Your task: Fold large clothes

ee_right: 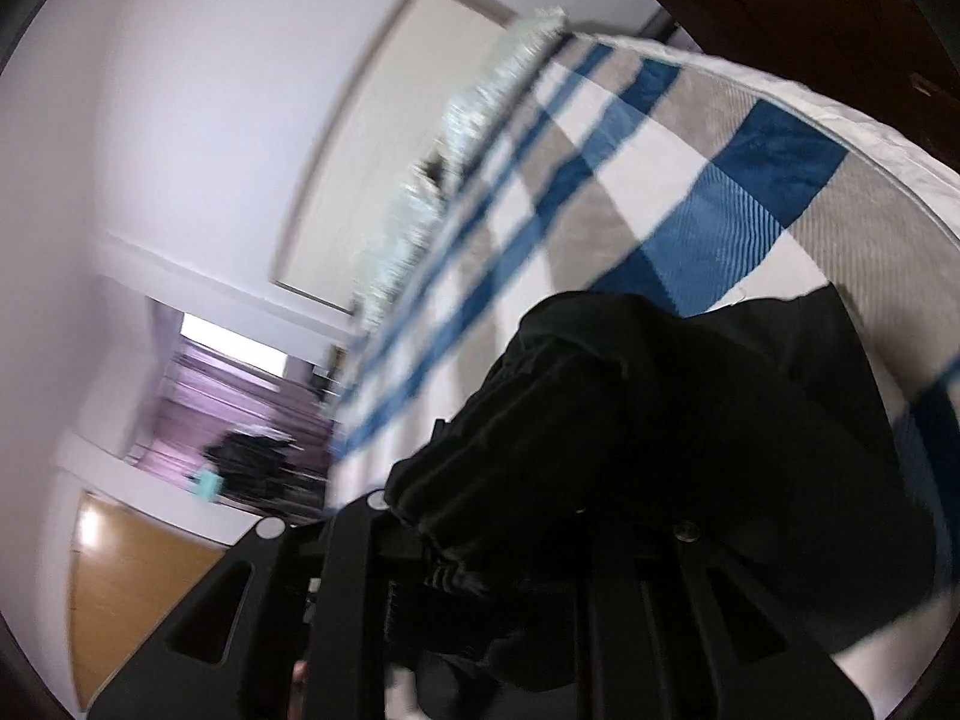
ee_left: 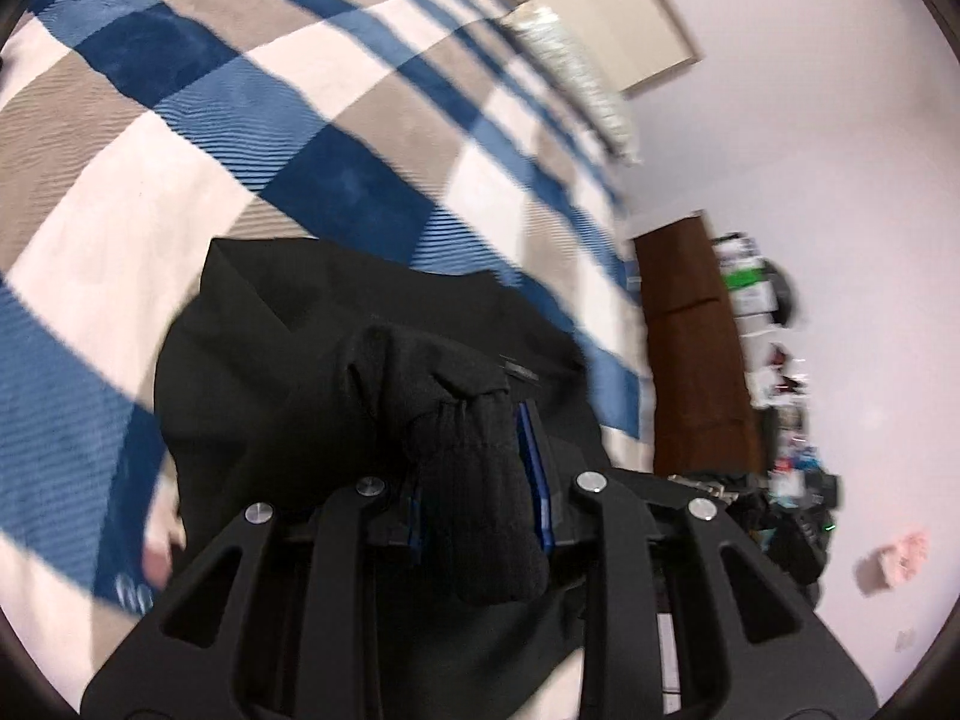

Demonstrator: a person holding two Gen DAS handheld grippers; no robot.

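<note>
A black garment [ee_left: 312, 360] hangs bunched over the bed's blue, white and grey checked blanket [ee_left: 240, 120]. My left gripper [ee_left: 480, 480] is shut on a ribbed cuff or hem of the garment, which fills the gap between its blue-edged fingers [ee_left: 540, 480]. In the right wrist view the same black garment [ee_right: 690, 420] drapes over my right gripper [ee_right: 480, 558], which is shut on a gathered ribbed edge; its fingertips are hidden by cloth. Both views are tilted and blurred.
A fringed blanket edge [ee_left: 570, 60] runs along the bed's far side. A brown wooden cabinet [ee_left: 696, 360] and cluttered shelves [ee_left: 780, 390] stand at the right. A doorway [ee_right: 234, 372], a dark bag [ee_right: 252, 462] and a wooden panel [ee_right: 132, 588] show in the right wrist view.
</note>
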